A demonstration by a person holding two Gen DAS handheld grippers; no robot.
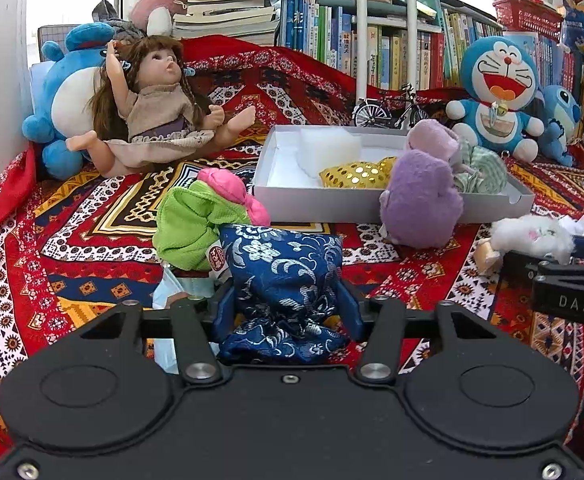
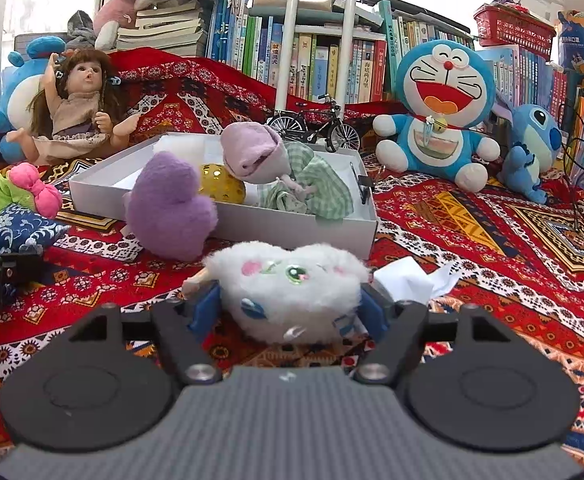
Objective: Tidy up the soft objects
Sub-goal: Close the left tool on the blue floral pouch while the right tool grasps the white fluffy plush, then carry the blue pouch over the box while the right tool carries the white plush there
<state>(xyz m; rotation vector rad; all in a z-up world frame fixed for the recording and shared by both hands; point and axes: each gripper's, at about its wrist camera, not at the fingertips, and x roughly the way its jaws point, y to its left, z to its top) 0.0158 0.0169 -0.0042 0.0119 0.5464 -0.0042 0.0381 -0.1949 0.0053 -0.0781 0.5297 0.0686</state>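
Note:
A blue brocade pouch (image 1: 288, 264) stands on the patterned red cloth, and my left gripper (image 1: 286, 304) is shut on its lower half, both blue pads pressing its sides. A white fluffy toy (image 2: 292, 280) with a green eye sits between the fingers of my right gripper (image 2: 290, 308), its fur touching both pads. Behind them lies a shallow white box (image 2: 276, 224) holding a gold sequin pouch (image 1: 355, 172) and a small doll in a green check dress (image 2: 292, 176). A purple plush (image 2: 168, 208) leans on the box's front wall. A green and pink cloth bundle (image 1: 196, 220) sits beside the blue pouch.
A long-haired doll (image 1: 152, 112) and a blue plush (image 1: 60, 92) rest at the back left. A Doraemon plush (image 2: 439, 108) and a Stitch plush (image 2: 531, 140) sit at the back right, with a model bicycle (image 2: 311, 124) and bookshelves behind. Crumpled white paper (image 2: 411, 280) lies by the right fingers.

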